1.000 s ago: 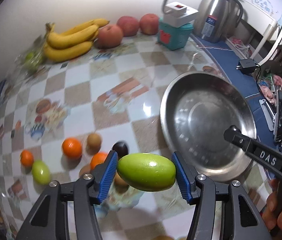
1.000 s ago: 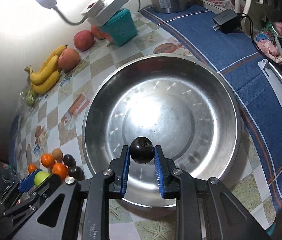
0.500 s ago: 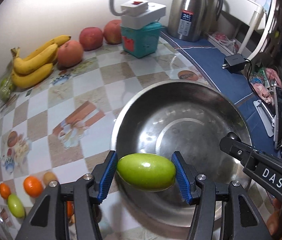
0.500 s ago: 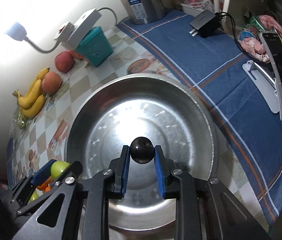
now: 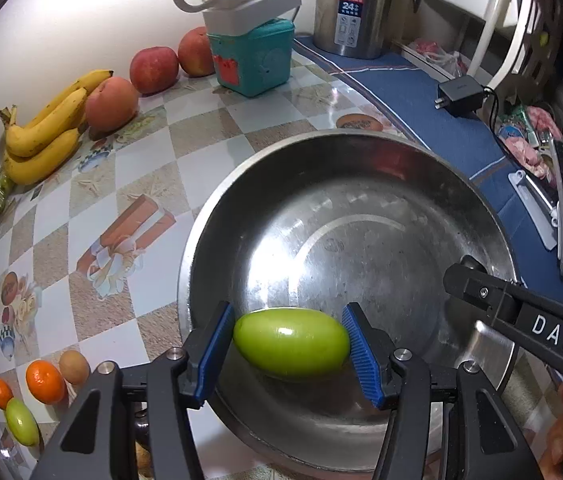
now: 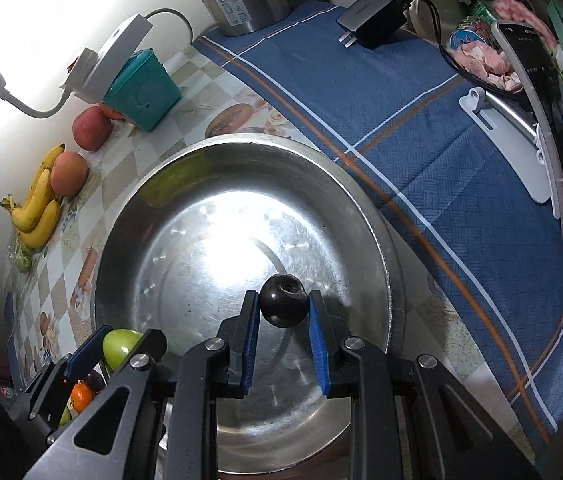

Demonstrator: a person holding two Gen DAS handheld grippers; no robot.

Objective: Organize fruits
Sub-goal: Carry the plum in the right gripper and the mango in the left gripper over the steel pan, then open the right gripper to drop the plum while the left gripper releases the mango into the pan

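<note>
Fruit in both claws: your left claw (image 5: pixel 291 350) is clamped end-to-end on the oval green fruit (image 5: pixel 291 346), your right claw (image 6: pixel 284 312) on the small dark round fruit (image 6: pixel 284 300). Both tilt steeply down over the round steel basin (image 6: pixel 185 184), directly beneath, on the tabletop.

The left gripper (image 5: pixel 291 350) has carried its green fruit (image 5: pixel 291 343) from above the checkered tablecloth (image 5: pixel 93 196) to over the steel basin (image 5: pixel 361 216) — the basin now fills the frame's middle. The right gripper (image 6: pixel 283 334), with the dark fruit (image 6: pixel 283 300), sits lower over the basin — the rim has grown larger in its view.
</note>
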